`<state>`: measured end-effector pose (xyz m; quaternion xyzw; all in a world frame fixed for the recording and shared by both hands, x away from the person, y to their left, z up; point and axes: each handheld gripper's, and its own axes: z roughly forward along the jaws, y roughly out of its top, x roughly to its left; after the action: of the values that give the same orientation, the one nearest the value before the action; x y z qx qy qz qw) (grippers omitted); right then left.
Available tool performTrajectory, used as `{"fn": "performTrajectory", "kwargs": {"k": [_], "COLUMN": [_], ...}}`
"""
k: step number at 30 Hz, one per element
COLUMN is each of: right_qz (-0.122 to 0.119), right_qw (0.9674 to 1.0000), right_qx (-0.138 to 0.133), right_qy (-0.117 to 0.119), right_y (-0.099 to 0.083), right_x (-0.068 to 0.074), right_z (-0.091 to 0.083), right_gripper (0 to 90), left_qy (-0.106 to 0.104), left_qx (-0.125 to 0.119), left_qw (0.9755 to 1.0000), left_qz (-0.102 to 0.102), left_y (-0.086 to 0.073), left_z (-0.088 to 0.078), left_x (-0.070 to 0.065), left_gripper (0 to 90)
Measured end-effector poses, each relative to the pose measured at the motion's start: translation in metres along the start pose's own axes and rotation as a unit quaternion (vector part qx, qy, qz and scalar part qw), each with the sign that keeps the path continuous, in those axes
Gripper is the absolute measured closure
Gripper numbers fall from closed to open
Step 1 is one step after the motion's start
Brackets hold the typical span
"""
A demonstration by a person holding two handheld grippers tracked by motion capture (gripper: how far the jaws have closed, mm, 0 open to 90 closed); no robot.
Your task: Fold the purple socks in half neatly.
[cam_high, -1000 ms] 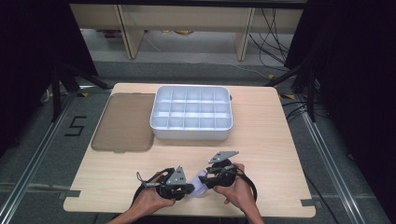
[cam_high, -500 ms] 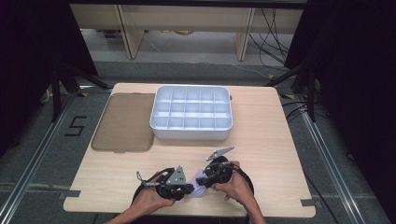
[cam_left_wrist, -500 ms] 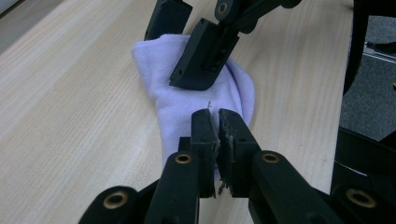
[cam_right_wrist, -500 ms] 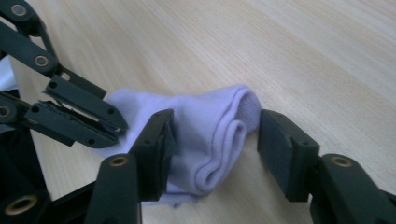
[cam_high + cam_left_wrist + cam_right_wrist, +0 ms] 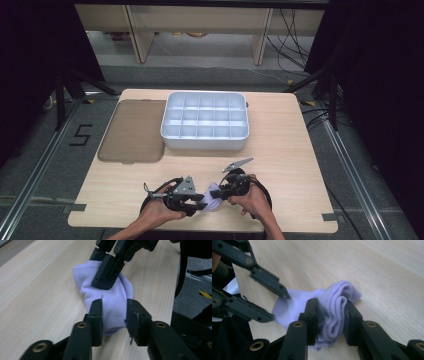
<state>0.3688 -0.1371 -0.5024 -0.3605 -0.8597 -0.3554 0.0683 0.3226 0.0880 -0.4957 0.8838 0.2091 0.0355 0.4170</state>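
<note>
Lid (image 5: pixel 132 131), brownish and flat, lay at far left of the table (image 5: pixel 280 165), just beside the tray. White tray (image 5: pixel 205 121) w/ rows of compartments stood mid-table toward the far edge, well apart from the hands. Near the front edge, the left gripper (image 5: pixel 196 201) sat in the person's left hand (image 5: pixel 157 212), jaws pointing right at the sock. Its jaws had just been opening; in the left gripper view (image 5: pixel 113 322) they stood either side of the sock end, but whether the pads pressed the cloth couldn't be told. Sock (image 5: pixel 212 198), pale lilac and bunched up, lay on the table between the two grippers; in the left gripper view (image 5: pixel 110 295) it lay as a soft lump w/ the other gripper's jaw over its far end. Right gripper (image 5: pixel 220 194), held in the right hand (image 5: pixel 252 200), had just been closing, and in its own view (image 5: pixel 329 320) both pads squeezed a folded wad of sock (image 5: pixel 337 307), so it was gripping the cloth. Rest of the sock trailed left toward the left gripper's jaws there.
</note>
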Motion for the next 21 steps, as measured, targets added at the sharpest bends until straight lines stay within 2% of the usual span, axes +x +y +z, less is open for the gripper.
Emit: {"fn": "performTrajectory", "kwargs": {"k": [4, 5, 6, 8, 9, 10, 13, 14, 15, 16, 17, 18, 19, 20, 21], "right_qz": [0.008, 0.006, 0.002, -0.005, -0.004, -0.004, -0.016, -0.014, -0.017, -0.03, -0.022, -0.023, -0.033, -0.027, -0.024], "right_qw": [1.0, 1.0, 1.0, 0.9999, 0.9998, 0.9998, 0.9995, 0.9994, 0.9992, 0.9989, 0.9989, 0.9989, 0.9985, 0.9984, 0.9979], "right_qx": [-0.005, -0.004, -0.007, -0.007, -0.006, -0.004, -0.004, -0.001, 0.0, -0.001, 0.001, 0.003, 0.004, 0.004, 0.007], "right_qy": [0.0, -0.001, -0.006, -0.007, -0.018, -0.018, -0.026, -0.031, -0.037, -0.036, -0.042, -0.041, -0.043, -0.05, -0.06], "right_y": [-0.002, -0.002, -0.001, -0.001, -0.001, -0.001, 0.0, 0.0, 0.001, 0.001, 0.001, 0.001, 0.002, 0.002, 0.002], "right_x": [0.001, 0.001, 0.002, 0.004, 0.006, 0.007, 0.009, 0.011, 0.013, 0.012, 0.015, 0.016, 0.014, 0.017, 0.019], "right_z": [-0.001, -0.001, -0.001, -0.001, -0.001, -0.001, -0.001, -0.001, -0.002, 0.0, -0.002, -0.001, -0.001, -0.001, -0.002], "right_gripper": [71.0, 71.1, 71.3, 71.4, 71.5, 71.6, 71.8, 71.9, 71.9, 72.0, 72.0, 72.1, 72.2, 72.3, 72.4], "left_qy": [0.013, 0.016, 0.02, 0.023, 0.025, 0.026, 0.031, 0.04, 0.041, 0.043, 0.046, 0.045, 0.047, 0.053, 0.055], "left_qx": [-0.007, -0.006, 0.0, -0.003, -0.002, -0.003, 0.003, 0.011, 0.009, 0.009, 0.012, 0.012, 0.01, 0.01, 0.018], "left_qw": [0.9998, 0.9997, 0.9996, 0.9993, 0.9992, 0.9991, 0.9987, 0.9985, 0.9981, 0.9982, 0.9979, 0.9978, 0.9977, 0.9972, 0.9977], "left_qz": [-0.011, -0.019, -0.018, -0.029, -0.032, -0.033, -0.04, -0.037, -0.045, -0.04, -0.045, -0.047, -0.048, -0.052, -0.035], "left_y": [-0.005, -0.007, -0.009, -0.015, -0.017, -0.019, -0.025, -0.028, -0.03, -0.031, -0.033, -0.034, -0.036, -0.039, -0.04], "left_z": [-0.01, -0.012, -0.015, -0.02, -0.022, -0.024, -0.029, -0.032, -0.033, -0.036, -0.038, -0.04, -0.042, -0.044, -0.047], "left_x": [0.003, 0.004, 0.006, 0.007, 0.007, 0.008, 0.009, 0.01, 0.009, 0.01, 0.01, 0.01, 0.011, 0.01, 0.012], "left_gripper": [50.7, 47.0, 45.0, 43.5, 42.8, 41.9, 39.4, 38.8, 38.1, 37.6, 37.4, 36.9, 36.3, 36.0, 35.5]}}
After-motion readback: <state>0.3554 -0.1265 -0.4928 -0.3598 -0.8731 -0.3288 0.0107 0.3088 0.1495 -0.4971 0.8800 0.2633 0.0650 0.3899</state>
